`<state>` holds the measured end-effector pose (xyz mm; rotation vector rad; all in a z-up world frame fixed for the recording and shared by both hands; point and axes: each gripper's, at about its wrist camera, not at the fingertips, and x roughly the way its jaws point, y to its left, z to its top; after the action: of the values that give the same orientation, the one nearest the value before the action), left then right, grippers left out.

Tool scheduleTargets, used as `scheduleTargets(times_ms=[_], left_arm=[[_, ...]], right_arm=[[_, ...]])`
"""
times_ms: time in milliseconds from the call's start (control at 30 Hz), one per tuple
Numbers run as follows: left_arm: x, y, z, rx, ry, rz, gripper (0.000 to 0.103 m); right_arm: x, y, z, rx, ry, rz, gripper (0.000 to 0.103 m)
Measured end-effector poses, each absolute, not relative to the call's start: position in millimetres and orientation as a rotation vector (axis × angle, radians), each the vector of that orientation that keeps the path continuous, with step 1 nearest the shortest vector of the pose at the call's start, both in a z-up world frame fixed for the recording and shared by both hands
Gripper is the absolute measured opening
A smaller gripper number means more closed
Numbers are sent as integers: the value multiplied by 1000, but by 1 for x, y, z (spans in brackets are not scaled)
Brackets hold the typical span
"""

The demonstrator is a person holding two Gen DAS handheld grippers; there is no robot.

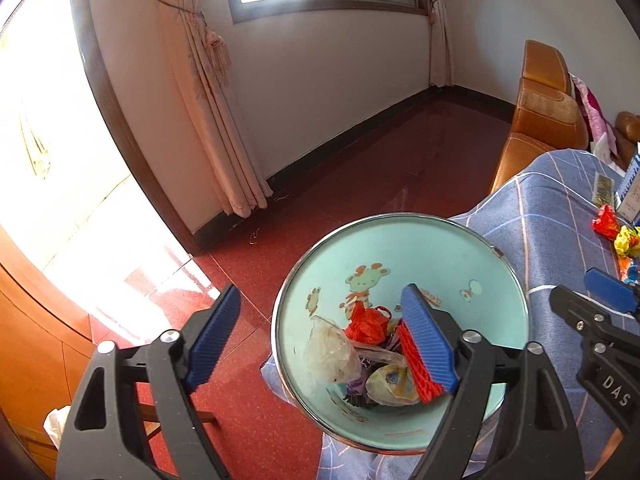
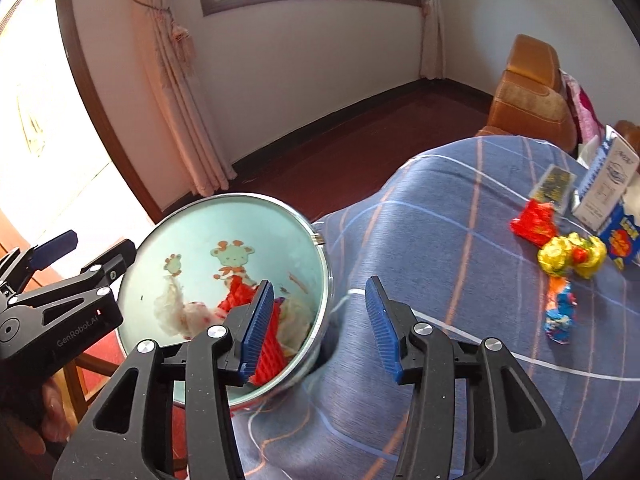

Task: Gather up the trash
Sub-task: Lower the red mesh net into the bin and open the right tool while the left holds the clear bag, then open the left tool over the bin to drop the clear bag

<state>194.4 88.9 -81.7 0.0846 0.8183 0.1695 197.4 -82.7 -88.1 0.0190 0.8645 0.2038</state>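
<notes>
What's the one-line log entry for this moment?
left gripper: open, empty, at bin rim | right gripper: open, empty, beside bin | bin: holds trash | wrappers: on tablecloth, uncollected

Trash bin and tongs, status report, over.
Left tongs and right tongs open, empty. Bin beside the table, wrappers inside. Red wrapper, yellow wrapper, blue wrapper on table. Nothing blocking.

The bin (image 1: 400, 240) has its near rim hidden behind the left gripper (image 1: 320, 340). The trash (image 2: 176, 312) inside smears with blur in the right wrist view. The carton (image 1: 630, 192) is cut by the frame edge, print unreadable.
</notes>
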Motion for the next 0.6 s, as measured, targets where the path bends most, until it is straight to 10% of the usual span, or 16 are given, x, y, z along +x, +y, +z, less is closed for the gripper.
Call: scheduleTargets(times_ms=[600], left_arm=[[164,-1,-78,172,816,8,97]], right_arm=[[136,-227,-74,101,813,-85,54]])
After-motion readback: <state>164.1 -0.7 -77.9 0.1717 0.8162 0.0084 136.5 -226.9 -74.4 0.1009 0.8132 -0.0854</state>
